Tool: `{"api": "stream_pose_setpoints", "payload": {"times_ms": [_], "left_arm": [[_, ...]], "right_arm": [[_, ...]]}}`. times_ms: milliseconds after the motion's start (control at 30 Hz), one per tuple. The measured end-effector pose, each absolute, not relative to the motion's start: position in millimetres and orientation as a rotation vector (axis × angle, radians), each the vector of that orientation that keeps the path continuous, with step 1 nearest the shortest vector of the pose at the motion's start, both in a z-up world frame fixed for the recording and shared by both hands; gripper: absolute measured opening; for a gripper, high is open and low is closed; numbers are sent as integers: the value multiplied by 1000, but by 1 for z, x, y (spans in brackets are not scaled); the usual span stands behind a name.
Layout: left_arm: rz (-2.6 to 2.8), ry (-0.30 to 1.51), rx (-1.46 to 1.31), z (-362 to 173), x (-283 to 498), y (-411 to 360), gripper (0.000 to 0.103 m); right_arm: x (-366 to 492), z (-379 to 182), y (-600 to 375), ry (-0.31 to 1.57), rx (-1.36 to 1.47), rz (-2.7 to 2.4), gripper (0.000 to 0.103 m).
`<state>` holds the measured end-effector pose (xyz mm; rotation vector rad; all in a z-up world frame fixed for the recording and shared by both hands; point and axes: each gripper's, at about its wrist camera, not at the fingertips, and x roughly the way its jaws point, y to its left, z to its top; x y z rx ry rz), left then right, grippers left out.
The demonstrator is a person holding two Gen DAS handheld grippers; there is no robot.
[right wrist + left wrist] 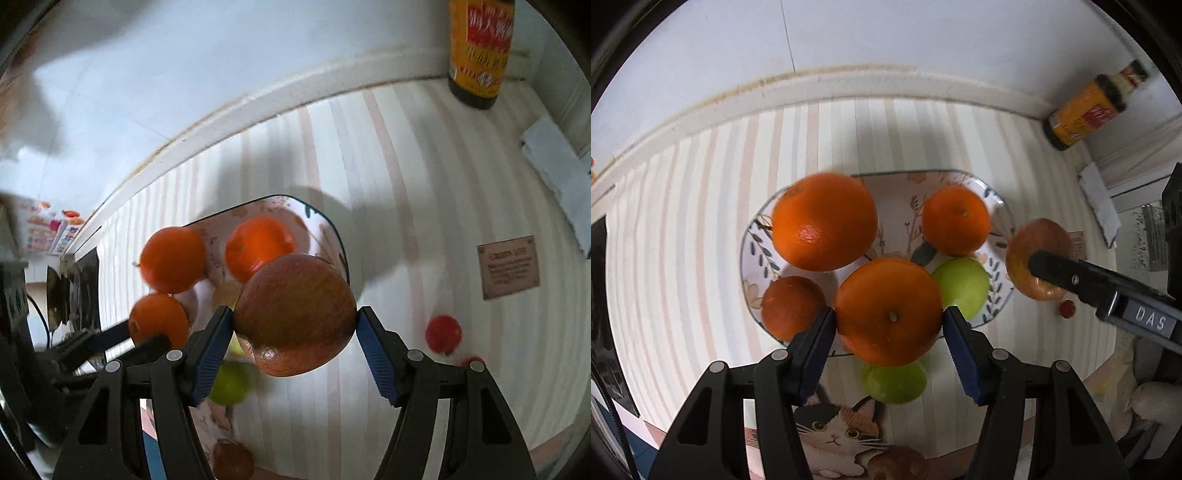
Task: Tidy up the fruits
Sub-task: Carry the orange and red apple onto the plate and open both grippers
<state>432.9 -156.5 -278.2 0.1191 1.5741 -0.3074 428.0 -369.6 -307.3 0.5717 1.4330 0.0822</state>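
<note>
Above a striped tablecloth (701,221), the left gripper (888,321) is clamped on an orange (888,310), its blue pads (962,354) pressed to either side of the fruit, which hangs over the near edge of a floral plate (753,258). Three more oranges sit on the plate: a large one (823,221) at the back left, a smaller one (955,219) at the back right and a dark one (792,306) at the front left. A green apple (962,286) rests on the plate's right side, and a second green apple (895,384) lies on the cloth just off the plate's near edge, partly hidden by the held orange. The right gripper (295,328) is clamped on a red apple (295,314), held over the cloth just beside the plate's right edge. Two small red fruits (443,334) lie on the cloth to the right, near a brown label patch (509,266). A yellow-labelled bottle (480,51) stands in the far corner against the wall.
</note>
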Motion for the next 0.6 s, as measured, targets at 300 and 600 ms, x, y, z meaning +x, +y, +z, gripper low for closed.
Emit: {"api": "stream_pose_setpoints", "payload": {"times_ms": [300, 600], "left_arm": [[-259, 1580, 77, -297, 442, -156, 58], [-201, 1505, 102, -277, 439, -149, 89]], "right_arm": [[437, -343, -374, 1494, 670, 67, 78], [430, -310, -369, 1456, 463, 2, 94]]}}
